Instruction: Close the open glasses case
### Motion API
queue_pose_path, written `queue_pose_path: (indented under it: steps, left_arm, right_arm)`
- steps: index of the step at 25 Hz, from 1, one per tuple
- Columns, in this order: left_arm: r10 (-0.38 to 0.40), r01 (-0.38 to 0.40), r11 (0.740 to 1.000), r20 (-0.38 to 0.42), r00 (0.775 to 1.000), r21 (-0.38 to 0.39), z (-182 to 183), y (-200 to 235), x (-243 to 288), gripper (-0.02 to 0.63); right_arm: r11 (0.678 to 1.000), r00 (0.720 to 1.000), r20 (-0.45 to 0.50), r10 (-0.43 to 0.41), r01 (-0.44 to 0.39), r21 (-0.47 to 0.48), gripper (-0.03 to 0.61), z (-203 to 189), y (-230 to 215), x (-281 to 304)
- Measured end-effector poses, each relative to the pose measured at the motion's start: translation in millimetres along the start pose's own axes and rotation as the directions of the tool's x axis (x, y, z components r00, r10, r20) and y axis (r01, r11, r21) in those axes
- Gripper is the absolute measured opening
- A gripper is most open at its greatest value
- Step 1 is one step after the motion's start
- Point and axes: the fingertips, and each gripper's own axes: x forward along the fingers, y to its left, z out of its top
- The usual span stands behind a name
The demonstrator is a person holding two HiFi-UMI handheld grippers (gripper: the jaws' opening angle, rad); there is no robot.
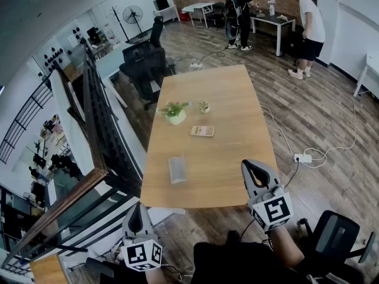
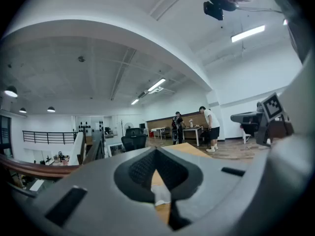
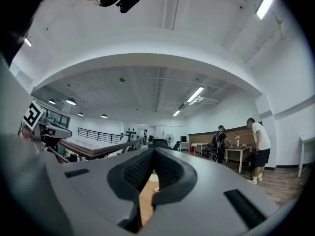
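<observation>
The glasses case (image 1: 177,169) is a pale grey oblong lying on the wooden table (image 1: 237,99) near its front left. From the head view I cannot tell how far its lid stands open. Through the gap under the left jaws it shows as a whitish patch (image 2: 161,195). My left gripper (image 1: 137,209) hangs below the table's front edge, left of the case, jaws shut and empty. My right gripper (image 1: 252,166) sits over the front right corner, to the right of the case, also shut and empty. In their own views the left gripper (image 2: 156,149) and the right gripper (image 3: 153,150) have their tips meeting.
On the table farther back lie a small flat tan object (image 1: 202,131), a potted plant (image 1: 175,112) and a smaller pot (image 1: 204,106). A black office chair (image 1: 144,61) stands at the far left. Two people (image 1: 308,25) stand at a desk at the back. A railing (image 1: 95,117) runs along the left.
</observation>
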Motion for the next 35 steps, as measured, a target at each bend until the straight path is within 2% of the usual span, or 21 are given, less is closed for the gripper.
queue_pose_path:
  steps: [7,13,16,28,31,35]
  left_arm:
    - [0.018,-0.018,1.000,0.001,1.000,0.002,8,2,5,-0.003]
    - [0.036,-0.036,0.999,-0.010,0.999,0.005,7,4,5,-0.003]
    - [0.055,-0.055,0.998,-0.011,0.998,0.004,10,8,7,-0.003]
    - [0.070,-0.069,0.997,-0.028,0.997,0.031,16,-3,14,-0.003]
    - [0.091,-0.089,0.995,-0.046,0.995,0.052,20,5,8,-0.003]
    - [0.124,-0.121,0.991,-0.054,0.991,0.053,24,19,5,-0.003]
  right_arm:
    - [1.000,1.000,0.005,0.013,-0.013,-0.005,0.012,1,-3,6]
    - [0.998,1.000,0.022,0.007,-0.009,0.068,0.014,-2,-8,12]
    - [0.999,1.000,0.001,0.007,-0.007,0.037,0.014,-6,-9,17]
    - [0.997,0.999,-0.007,0.033,-0.032,0.065,0.014,-16,-18,24]
    - [0.994,0.999,-0.013,0.049,-0.048,0.097,0.014,-21,-16,25]
    - [0.993,0.996,-0.024,0.080,-0.078,0.085,0.014,-25,-6,33]
